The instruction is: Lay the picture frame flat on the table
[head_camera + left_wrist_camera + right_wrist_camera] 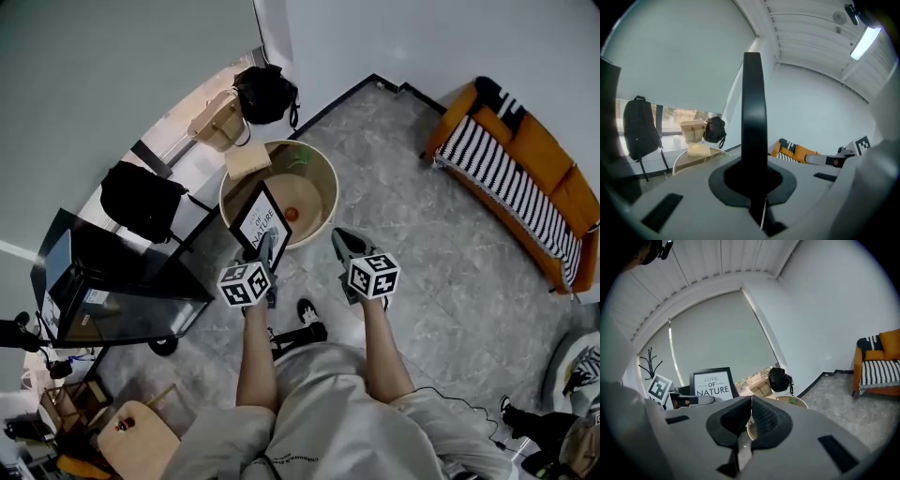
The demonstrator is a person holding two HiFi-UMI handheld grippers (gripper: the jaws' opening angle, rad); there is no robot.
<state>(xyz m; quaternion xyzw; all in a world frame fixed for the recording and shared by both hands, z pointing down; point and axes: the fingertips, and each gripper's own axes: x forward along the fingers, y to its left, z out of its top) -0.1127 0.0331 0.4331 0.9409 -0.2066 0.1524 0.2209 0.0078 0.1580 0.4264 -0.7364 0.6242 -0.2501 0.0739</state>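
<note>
The picture frame (260, 218) is black with a white print reading "NATURE". It stands upright and tilted over the near rim of the round beige table (322, 171). My left gripper (265, 247) is shut on its lower edge. In the left gripper view the frame (753, 112) shows edge-on, rising from between the jaws of that gripper (753, 180). My right gripper (343, 241) hovers to the frame's right, apart from it, shut with nothing held. The right gripper view shows its pads (759, 416) meeting, with the frame (712, 383) to the left.
On the round table lie a small orange ball (292, 214) and a beige block (248, 160). A black bag (265, 92) and a wicker bag (217, 117) sit behind it. A black backpack (141, 199) and a dark cabinet (112, 291) are at the left, an orange sofa (525, 164) at the right.
</note>
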